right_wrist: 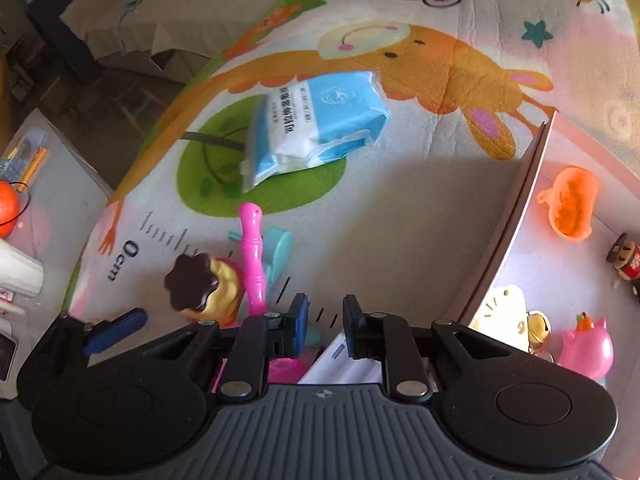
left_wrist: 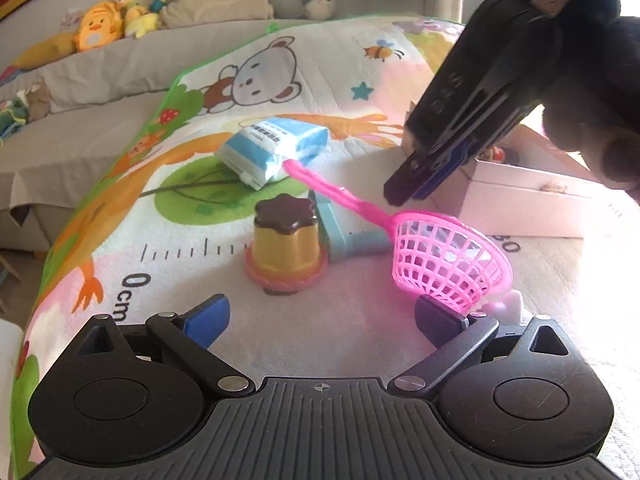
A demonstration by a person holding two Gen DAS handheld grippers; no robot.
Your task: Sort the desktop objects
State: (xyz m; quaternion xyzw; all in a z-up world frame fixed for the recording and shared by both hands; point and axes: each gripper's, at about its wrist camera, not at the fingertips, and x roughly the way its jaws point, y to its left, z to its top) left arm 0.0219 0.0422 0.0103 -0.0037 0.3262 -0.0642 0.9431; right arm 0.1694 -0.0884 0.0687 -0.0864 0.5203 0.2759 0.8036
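On the cartoon play mat [left_wrist: 360, 80] lie a blue-and-white tissue pack [left_wrist: 276, 148] [right_wrist: 320, 124], a pudding toy [left_wrist: 286, 248] [right_wrist: 208, 284] with a brown top, a teal piece [left_wrist: 344, 236] and a pink strainer [left_wrist: 448, 264]. The strainer's handle [right_wrist: 252, 256] points toward the tissue pack. My left gripper [left_wrist: 322, 316] is open, and the strainer's basket sits just beyond its right finger without being pressed. My right gripper [right_wrist: 325, 320] [left_wrist: 404, 196] hangs above the strainer's handle, pointing down. Its jaws stand nearly together with nothing between them.
A white box [left_wrist: 520, 208] [right_wrist: 520, 216] at the right holds an orange toy [right_wrist: 568, 208], a pink pig [right_wrist: 588, 348], a white figure [right_wrist: 504, 312] and other small toys. Plush toys [left_wrist: 100, 28] line a grey sofa behind. The mat's edge drops off at the left.
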